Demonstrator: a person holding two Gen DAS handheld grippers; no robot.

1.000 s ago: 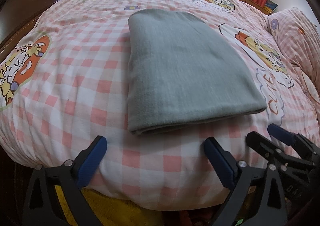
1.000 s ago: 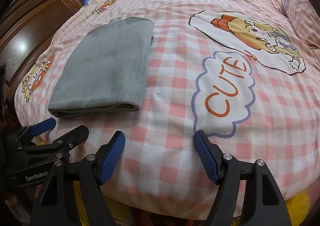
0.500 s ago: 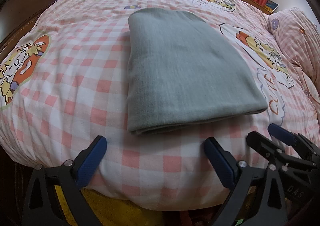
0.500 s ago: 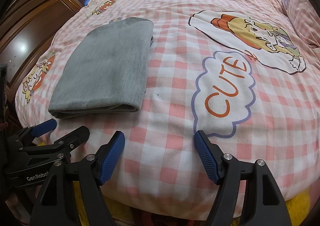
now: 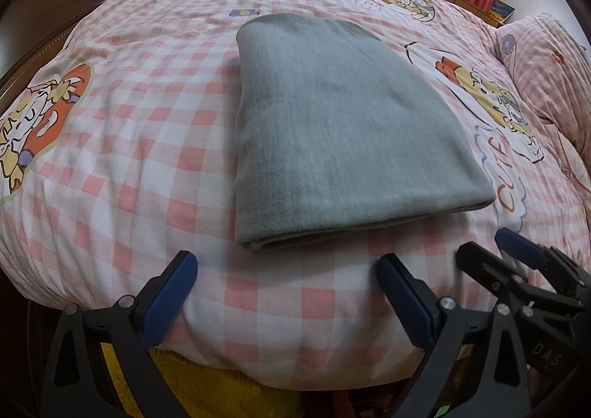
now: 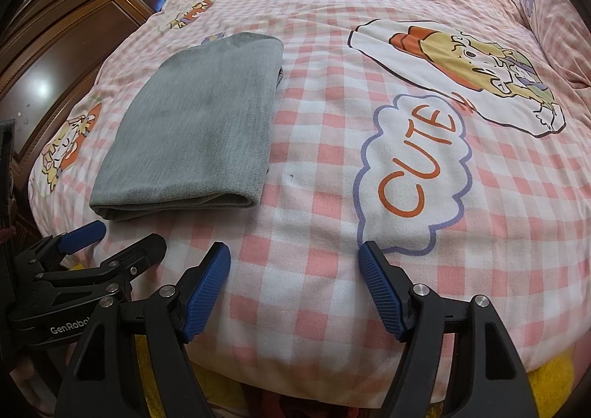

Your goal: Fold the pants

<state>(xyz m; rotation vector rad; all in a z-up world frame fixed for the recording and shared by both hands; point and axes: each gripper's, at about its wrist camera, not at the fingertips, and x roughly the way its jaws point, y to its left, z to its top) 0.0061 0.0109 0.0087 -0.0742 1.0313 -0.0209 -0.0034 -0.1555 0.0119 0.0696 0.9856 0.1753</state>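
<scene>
Grey pants (image 5: 332,129) lie folded in flat rectangle on bed (image 5: 122,144), at 12 o'clock from left gripper (image 5: 286,292), at 10 o'clock from right gripper (image 6: 293,281). Both grippers spread, empty, apart from cloth. Fabric looks soft, light, limp; best hold at near layered edge, both corners. Waistband, leg ends hidden inside fold; far edge hard to see.

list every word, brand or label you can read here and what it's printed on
"CUTE" in orange letters, inside a cloud outline on the checked bedcover.
"GenRobo", cut off by the right hand-held gripper's own finger, on the left hand-held gripper body, seen from the right wrist view.
"DAS" on the right hand-held gripper body, seen from the left wrist view.
Nothing readable on the folded grey pants.
</scene>
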